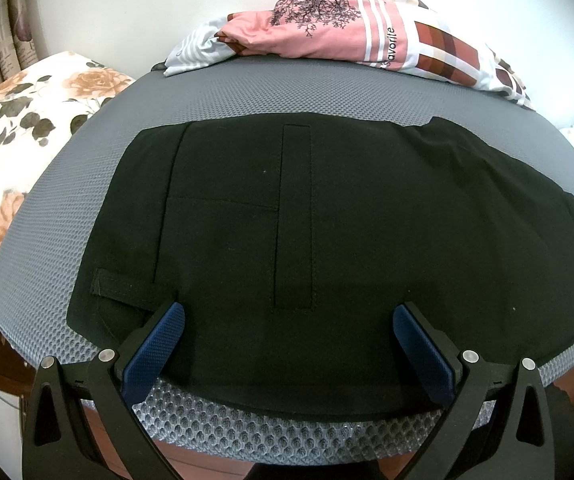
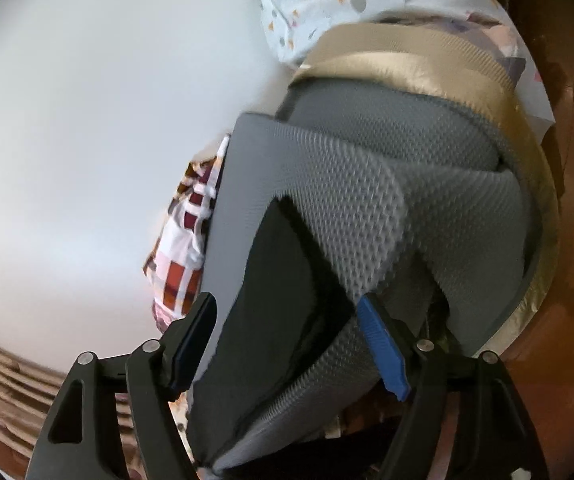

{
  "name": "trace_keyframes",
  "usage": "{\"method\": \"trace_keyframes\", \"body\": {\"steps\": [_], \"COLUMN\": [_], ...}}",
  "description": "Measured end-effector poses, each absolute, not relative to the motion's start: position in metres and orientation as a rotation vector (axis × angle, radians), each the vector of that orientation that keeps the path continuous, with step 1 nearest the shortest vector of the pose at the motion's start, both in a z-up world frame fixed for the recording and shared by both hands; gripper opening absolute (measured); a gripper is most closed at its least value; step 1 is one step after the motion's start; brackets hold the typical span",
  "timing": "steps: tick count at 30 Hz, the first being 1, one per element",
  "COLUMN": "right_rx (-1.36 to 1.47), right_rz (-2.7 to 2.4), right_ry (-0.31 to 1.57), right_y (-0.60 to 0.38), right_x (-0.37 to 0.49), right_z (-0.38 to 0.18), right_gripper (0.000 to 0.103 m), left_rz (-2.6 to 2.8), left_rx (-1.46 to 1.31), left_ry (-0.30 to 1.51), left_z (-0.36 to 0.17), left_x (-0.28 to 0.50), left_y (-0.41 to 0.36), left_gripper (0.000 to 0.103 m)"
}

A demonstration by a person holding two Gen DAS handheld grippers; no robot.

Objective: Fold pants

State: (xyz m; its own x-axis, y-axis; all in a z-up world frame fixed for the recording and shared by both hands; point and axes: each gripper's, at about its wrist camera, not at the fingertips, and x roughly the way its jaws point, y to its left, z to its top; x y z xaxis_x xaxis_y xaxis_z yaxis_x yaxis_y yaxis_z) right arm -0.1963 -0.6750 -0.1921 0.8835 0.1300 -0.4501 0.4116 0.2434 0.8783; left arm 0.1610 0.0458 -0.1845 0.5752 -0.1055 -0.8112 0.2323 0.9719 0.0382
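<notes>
**Black pants lie flat, both grippers wide and empty**

Grey mesh padding (image 1: 223,92) covers the surface, which stands against a white wall (image 1: 127,0), and it carries everything in this scene. At its far edge rests a pile of pink and checked bedding (image 1: 351,36), and a floral cushion (image 1: 19,128) sits beside it on the left.

The black pants (image 1: 367,220) are spread flat in the middle of the padding, with the waist part near the left gripper. A long stitched strip (image 1: 293,216) and a small belt loop (image 1: 127,286) show on the cloth. From the right wrist view only a dark tip of the pants (image 2: 287,280) is seen, next to a lifted fold of the mesh.

I judge the cloth as light, soft and limp, so it will sag and wrinkle when only one point is lifted. It does not look slippery or fragile. The best places to take hold seem to be the thick waistband edge and the hem, pinched at two corners together.

The left gripper (image 1: 287,322) stands wide open above the near edge of the pants and holds nothing. The right gripper (image 2: 287,316) is also well open; its blue pad (image 2: 381,348) is beside the mesh fold, and nothing is pressed between its fingers.
</notes>
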Motion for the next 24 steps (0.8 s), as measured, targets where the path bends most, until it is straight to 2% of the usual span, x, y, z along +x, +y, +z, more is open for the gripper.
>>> {"method": "trace_keyframes", "body": {"steps": [6, 10, 17, 20, 22, 24], "right_rx": [1.342, 1.339, 1.334, 1.272, 1.230, 1.183], "right_rz": [-0.124, -0.114, -0.116, -0.122, -0.136, -0.170], "right_ry": [0.463, 0.472, 0.481, 0.516, 0.531, 0.536], "right_y": [-0.662, -0.661, -0.657, -0.648, -0.641, -0.636], "right_x": [-0.190, -0.185, -0.178, -0.160, -0.147, -0.139], "right_z": [-0.188, -0.187, -0.190, -0.186, -0.185, -0.182], "right_gripper": [0.074, 0.079, 0.079, 0.077, 0.070, 0.069], "left_rz": [-0.200, -0.200, -0.199, -0.199, -0.200, -0.200], "left_rx": [0.147, 0.148, 0.147, 0.149, 0.149, 0.149], "left_ry": [0.937, 0.937, 0.937, 0.937, 0.936, 0.937], "left_z": [-0.185, -0.185, -0.185, -0.185, -0.185, -0.185], "left_x": [0.161, 0.161, 0.161, 0.161, 0.161, 0.161], "left_y": [0.046, 0.047, 0.046, 0.046, 0.047, 0.047], "left_gripper": [0.103, 0.103, 0.103, 0.103, 0.103, 0.103]}}
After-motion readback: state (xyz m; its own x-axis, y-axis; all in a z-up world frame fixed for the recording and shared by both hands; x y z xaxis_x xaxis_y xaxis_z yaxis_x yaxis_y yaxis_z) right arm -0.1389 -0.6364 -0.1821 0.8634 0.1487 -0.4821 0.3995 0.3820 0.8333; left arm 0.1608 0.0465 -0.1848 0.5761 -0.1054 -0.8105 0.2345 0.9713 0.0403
